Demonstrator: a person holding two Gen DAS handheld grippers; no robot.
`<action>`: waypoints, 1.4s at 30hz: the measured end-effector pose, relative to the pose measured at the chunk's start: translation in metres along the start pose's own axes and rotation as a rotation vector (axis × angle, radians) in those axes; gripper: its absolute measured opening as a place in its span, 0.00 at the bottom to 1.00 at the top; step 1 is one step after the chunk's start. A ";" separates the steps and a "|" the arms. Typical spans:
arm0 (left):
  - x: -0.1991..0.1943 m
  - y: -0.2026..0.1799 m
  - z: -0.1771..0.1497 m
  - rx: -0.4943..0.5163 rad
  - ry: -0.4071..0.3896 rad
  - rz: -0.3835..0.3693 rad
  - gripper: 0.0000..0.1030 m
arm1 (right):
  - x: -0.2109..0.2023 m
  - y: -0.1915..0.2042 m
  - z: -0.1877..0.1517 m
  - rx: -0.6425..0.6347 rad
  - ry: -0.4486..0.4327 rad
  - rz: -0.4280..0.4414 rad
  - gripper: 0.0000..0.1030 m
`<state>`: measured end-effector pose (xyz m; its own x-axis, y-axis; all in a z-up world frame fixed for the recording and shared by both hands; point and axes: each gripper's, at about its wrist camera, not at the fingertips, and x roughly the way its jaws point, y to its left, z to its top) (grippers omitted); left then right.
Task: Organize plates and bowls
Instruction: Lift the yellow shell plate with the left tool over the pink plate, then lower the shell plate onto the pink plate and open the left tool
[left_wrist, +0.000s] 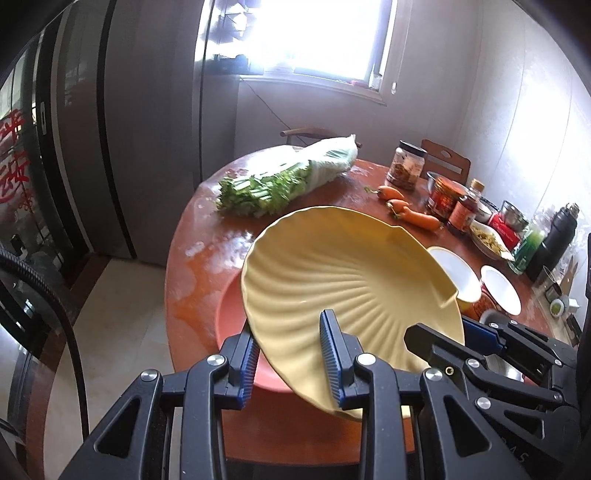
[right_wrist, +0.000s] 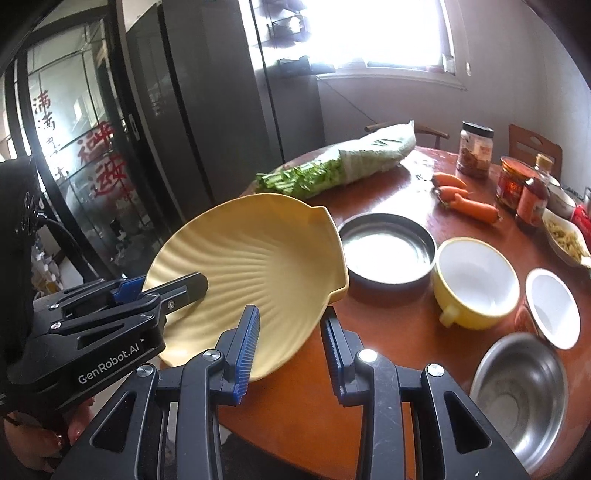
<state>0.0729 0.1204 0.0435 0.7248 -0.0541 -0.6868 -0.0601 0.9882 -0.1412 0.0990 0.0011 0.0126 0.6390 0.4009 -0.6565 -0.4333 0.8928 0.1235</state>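
- The left gripper (left_wrist: 291, 354) pinches the near rim of the yellow shell-shaped plate (left_wrist: 332, 280) between its blue-padded fingers (left_wrist: 330, 343), holding it tilted above the round wooden counter (left_wrist: 207, 229).
- Under the plate, partly hidden, a pink plate (left_wrist: 231, 314) lies on the counter.
- The right gripper (right_wrist: 290, 350) has its fingers spread with nothing between them, just beside the yellow plate's edge.
- On the counter beside the plate stand a dark metal dish (right_wrist: 386, 251), a yellow cup (right_wrist: 476, 284), a small white bowl (right_wrist: 554, 308) and a steel bowl (right_wrist: 521, 395).
- Farther back lie bagged greens (right_wrist: 343, 166) and carrots (right_wrist: 465, 201), near jars (right_wrist: 476, 147).
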 end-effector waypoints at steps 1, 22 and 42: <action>0.001 0.002 0.002 0.001 0.000 0.002 0.31 | 0.002 0.002 0.003 -0.001 0.001 0.000 0.35; 0.056 0.023 0.009 0.014 0.078 0.010 0.31 | 0.054 0.004 -0.002 0.075 0.051 -0.041 0.36; 0.093 0.033 0.013 0.014 0.116 0.063 0.32 | 0.082 0.011 -0.016 0.074 0.136 -0.014 0.38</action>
<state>0.1474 0.1502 -0.0162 0.6354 -0.0069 -0.7722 -0.0928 0.9920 -0.0852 0.1364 0.0402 -0.0514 0.5503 0.3616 -0.7526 -0.3741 0.9126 0.1649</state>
